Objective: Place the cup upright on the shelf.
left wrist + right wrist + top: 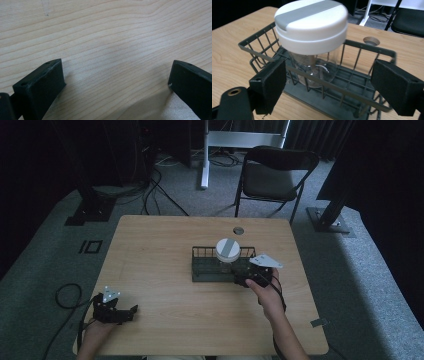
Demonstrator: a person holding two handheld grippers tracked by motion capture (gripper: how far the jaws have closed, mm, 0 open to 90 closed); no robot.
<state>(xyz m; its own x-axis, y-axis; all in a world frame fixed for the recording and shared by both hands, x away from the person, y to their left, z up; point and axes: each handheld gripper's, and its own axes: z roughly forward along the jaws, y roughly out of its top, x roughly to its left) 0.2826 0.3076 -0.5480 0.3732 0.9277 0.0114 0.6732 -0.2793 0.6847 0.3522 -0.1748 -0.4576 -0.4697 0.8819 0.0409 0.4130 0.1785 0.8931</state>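
A clear glass jar (312,70) with a white lid crossed by a grey band (228,249) stands upright in a dark wire basket (202,270) at the table's middle. My right gripper (245,274) sits at the basket's right near corner, open, with its jaws spread to either side of the jar and the basket's near rail (342,91) between them and the jar. My left gripper (131,312) rests low over bare wood near the table's front left, open, with nothing between its jaws (117,82).
The wooden table (160,250) has a round cable hole (238,230) behind the basket. A black folding chair (272,175) and a white desk leg (204,155) stand beyond the far edge. Cables lie on the grey carpet at left.
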